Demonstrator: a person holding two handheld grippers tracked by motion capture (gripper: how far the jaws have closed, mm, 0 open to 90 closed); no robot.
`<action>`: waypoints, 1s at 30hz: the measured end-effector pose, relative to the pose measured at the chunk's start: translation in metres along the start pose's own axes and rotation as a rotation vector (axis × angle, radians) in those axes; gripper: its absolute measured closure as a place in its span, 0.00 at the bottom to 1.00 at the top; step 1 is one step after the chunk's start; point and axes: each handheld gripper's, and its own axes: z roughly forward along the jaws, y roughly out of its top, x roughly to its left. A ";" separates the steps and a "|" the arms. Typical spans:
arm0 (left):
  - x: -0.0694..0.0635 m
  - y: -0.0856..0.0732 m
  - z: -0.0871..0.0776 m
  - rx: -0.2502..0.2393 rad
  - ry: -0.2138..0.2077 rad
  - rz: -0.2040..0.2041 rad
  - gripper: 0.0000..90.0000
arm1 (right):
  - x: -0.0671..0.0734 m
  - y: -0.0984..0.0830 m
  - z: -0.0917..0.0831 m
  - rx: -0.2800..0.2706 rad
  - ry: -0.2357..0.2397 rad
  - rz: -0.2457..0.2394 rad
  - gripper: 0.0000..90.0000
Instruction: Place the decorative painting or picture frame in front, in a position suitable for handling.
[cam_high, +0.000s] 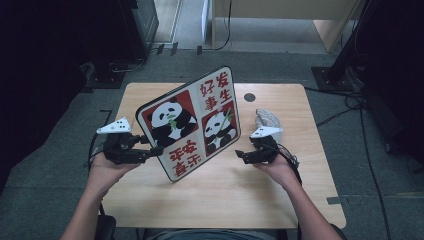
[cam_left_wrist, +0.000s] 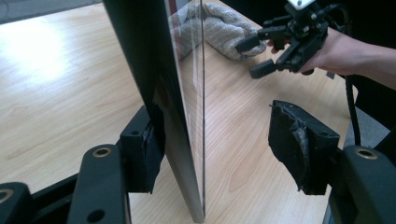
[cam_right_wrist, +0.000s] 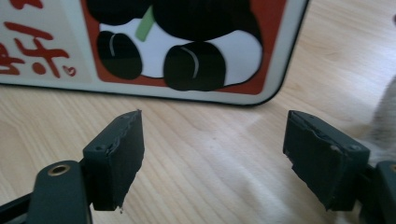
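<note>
A flat board (cam_high: 190, 122) printed with two pandas and red characters stands tilted on the wooden table (cam_high: 225, 195), one lower corner on the wood. My left gripper (cam_high: 152, 150) is at its lower left edge. In the left gripper view the board's thin edge (cam_left_wrist: 187, 140) runs between the jaws of the left gripper (cam_left_wrist: 222, 144): one pad (cam_left_wrist: 144, 149) rests against the dark back, the other pad (cam_left_wrist: 299, 144) stands well off the glossy front. My right gripper (cam_high: 241, 156) hovers open right of the board, nothing between the jaws, which face the panda picture (cam_right_wrist: 177, 46).
A crumpled grey cloth (cam_high: 267, 120) lies behind my right gripper, near the table's right side. A round cable hole (cam_high: 249, 97) sits at the far edge. Cables and dark stands surround the table on the floor.
</note>
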 end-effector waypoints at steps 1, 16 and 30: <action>0.000 -0.002 0.001 0.002 0.004 -0.004 0.40 | -0.003 0.002 -0.003 -0.001 -0.004 0.004 0.26; 0.001 -0.016 0.009 0.009 -0.019 -0.011 0.44 | -0.040 0.015 -0.019 -0.020 -0.054 0.081 0.26; 0.001 -0.025 0.016 0.036 -0.011 -0.006 0.47 | -0.077 0.022 -0.026 -0.055 -0.162 0.146 0.25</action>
